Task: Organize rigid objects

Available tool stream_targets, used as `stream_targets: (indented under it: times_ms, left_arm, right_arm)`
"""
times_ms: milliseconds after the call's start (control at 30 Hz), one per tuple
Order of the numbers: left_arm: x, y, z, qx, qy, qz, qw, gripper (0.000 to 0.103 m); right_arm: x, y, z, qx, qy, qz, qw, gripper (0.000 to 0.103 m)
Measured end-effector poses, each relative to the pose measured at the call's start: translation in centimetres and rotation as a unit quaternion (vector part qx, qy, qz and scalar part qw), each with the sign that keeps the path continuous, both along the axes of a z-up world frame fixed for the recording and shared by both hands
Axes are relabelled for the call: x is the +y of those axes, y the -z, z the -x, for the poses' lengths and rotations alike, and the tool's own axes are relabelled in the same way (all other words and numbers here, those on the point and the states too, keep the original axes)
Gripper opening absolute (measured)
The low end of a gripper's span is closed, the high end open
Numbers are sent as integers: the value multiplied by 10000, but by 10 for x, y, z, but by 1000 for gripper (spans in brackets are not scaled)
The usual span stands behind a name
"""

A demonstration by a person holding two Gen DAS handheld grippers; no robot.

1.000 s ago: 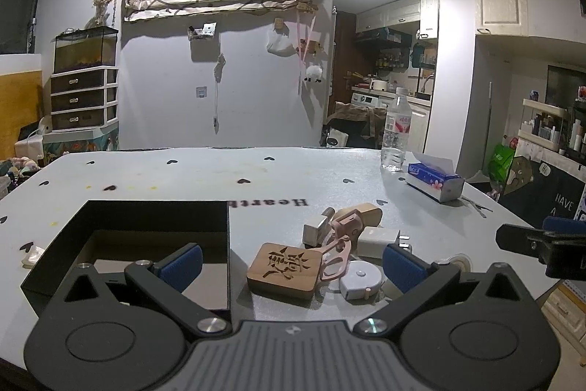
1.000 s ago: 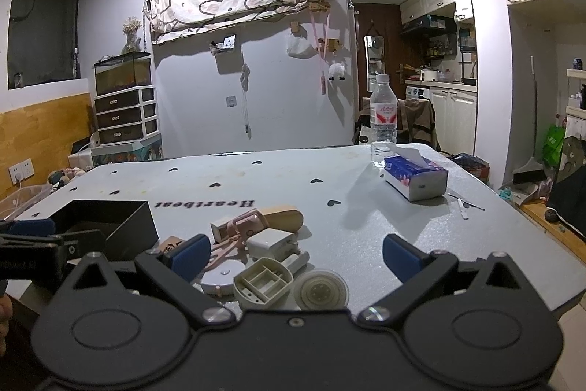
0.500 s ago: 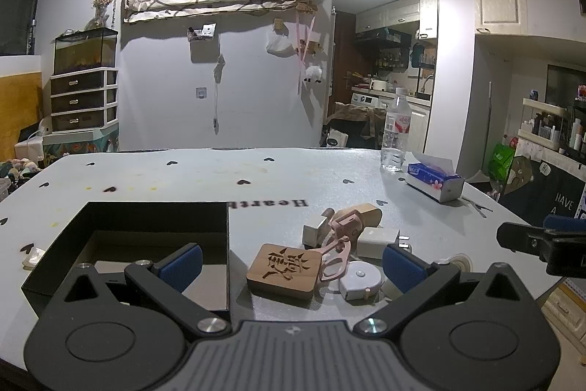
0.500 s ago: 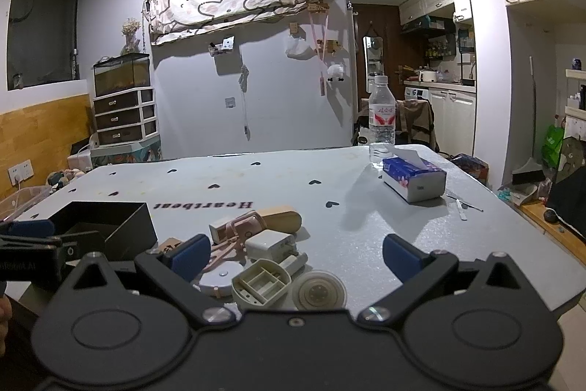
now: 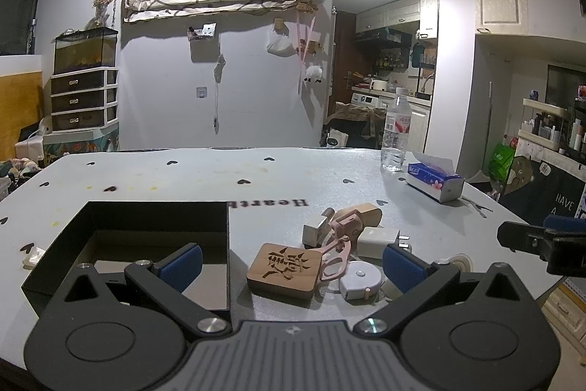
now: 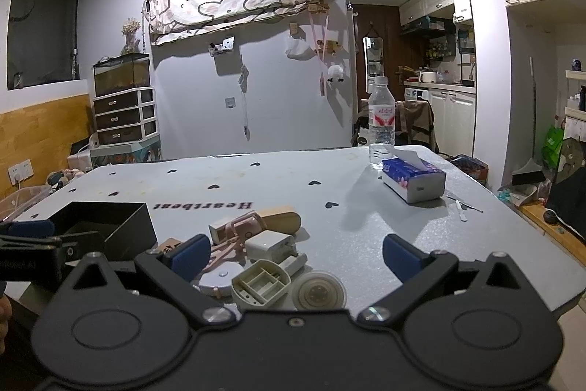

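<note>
Small rigid objects (image 5: 331,253) clustered beside black box (image 5: 154,237)

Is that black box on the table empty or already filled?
Apparently empty: the black box shows only bare floor inside in the left view, though the left claw hides its near corner.

Left wrist view: box (image 5: 154,226) on counter (image 5: 256,178) at 9 o'clock; wooden tag (image 5: 284,264) just right of it, tape measure (image 5: 360,284) at tag's 3 o'clock. Bottle (image 5: 395,131) and tissue pack (image 5: 434,180) at 2 o'clock, far side.
</note>
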State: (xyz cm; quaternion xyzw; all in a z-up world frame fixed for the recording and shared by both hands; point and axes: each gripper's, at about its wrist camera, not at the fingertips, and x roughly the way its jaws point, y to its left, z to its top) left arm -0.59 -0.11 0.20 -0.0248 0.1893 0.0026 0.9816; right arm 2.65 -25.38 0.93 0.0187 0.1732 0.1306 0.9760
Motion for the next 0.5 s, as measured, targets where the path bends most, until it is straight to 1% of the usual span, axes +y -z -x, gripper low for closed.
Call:
stream_targets:
  times_ms: [500]
  left_arm:
    - [0,0,0,0,1,0,10000,103]
  right_arm:
    - [0,1,0,15,-2,-4,10000,101]
